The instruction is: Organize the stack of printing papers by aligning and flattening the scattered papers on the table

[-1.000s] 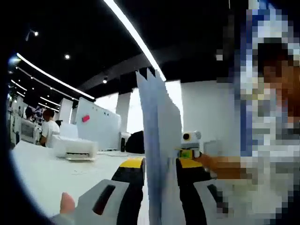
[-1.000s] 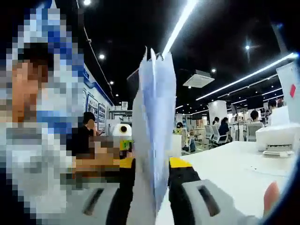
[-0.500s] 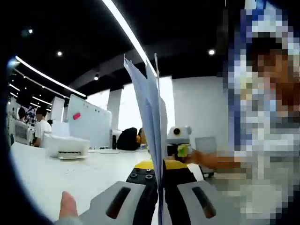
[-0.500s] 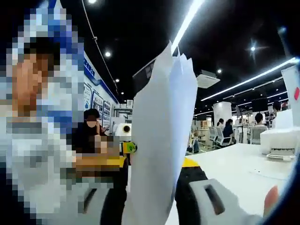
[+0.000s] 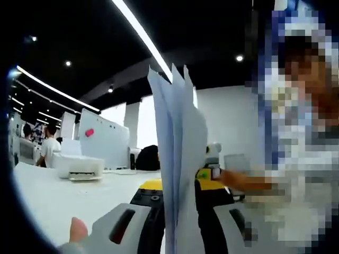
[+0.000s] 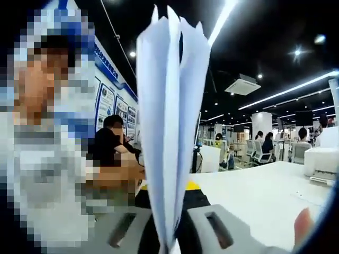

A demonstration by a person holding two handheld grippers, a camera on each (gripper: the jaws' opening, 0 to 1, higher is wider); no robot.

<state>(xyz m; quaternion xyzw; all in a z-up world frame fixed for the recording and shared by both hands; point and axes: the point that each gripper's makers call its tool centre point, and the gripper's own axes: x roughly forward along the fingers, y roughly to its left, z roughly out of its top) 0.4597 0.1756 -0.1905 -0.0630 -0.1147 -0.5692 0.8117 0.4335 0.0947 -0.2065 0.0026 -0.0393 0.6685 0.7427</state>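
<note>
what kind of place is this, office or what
Most likely an open-plan office or workshop floor: long white tables, a white printer, people seated at desks in the background, strip lights on a dark ceiling.

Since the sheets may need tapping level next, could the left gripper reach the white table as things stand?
Probably yes. The left gripper is shut on the papers, held upright above the white table; open tabletop lies below. The printer sits farther off.

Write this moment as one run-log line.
left gripper: shut on papers | right gripper: shut on papers | papers: upright, edges uneven
</note>
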